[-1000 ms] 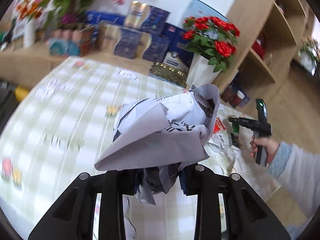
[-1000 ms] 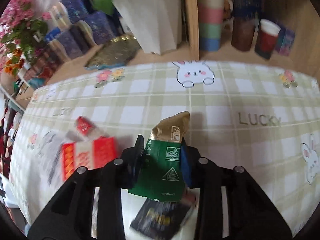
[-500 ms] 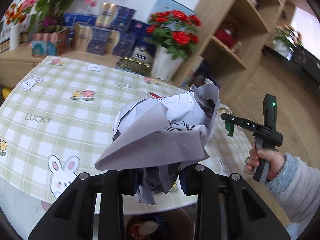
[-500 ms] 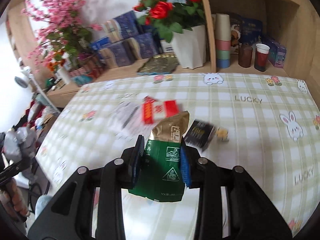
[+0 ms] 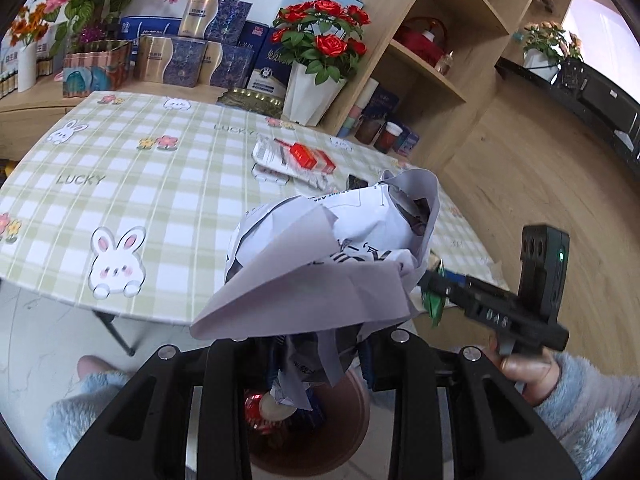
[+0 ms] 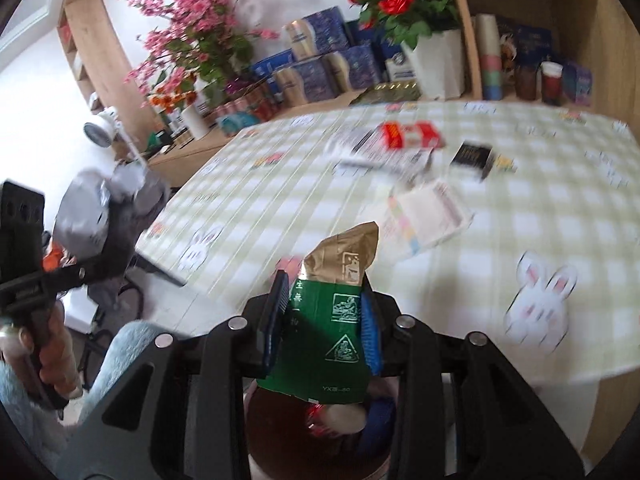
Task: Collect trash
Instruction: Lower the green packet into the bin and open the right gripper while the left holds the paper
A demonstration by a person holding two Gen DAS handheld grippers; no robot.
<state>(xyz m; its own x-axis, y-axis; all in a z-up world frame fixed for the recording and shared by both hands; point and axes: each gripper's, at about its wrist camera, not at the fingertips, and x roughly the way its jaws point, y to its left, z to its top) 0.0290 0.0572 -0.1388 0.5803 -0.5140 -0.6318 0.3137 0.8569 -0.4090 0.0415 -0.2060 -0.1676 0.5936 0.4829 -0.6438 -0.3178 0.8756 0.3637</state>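
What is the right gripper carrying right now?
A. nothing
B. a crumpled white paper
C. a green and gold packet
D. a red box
C: the right gripper is shut on the green and gold packet, held over the brown bin; the crumpled paper is in the left gripper.

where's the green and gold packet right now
The green and gold packet sits clamped in the right gripper, low in the right wrist view, off the table edge and above the brown bin.
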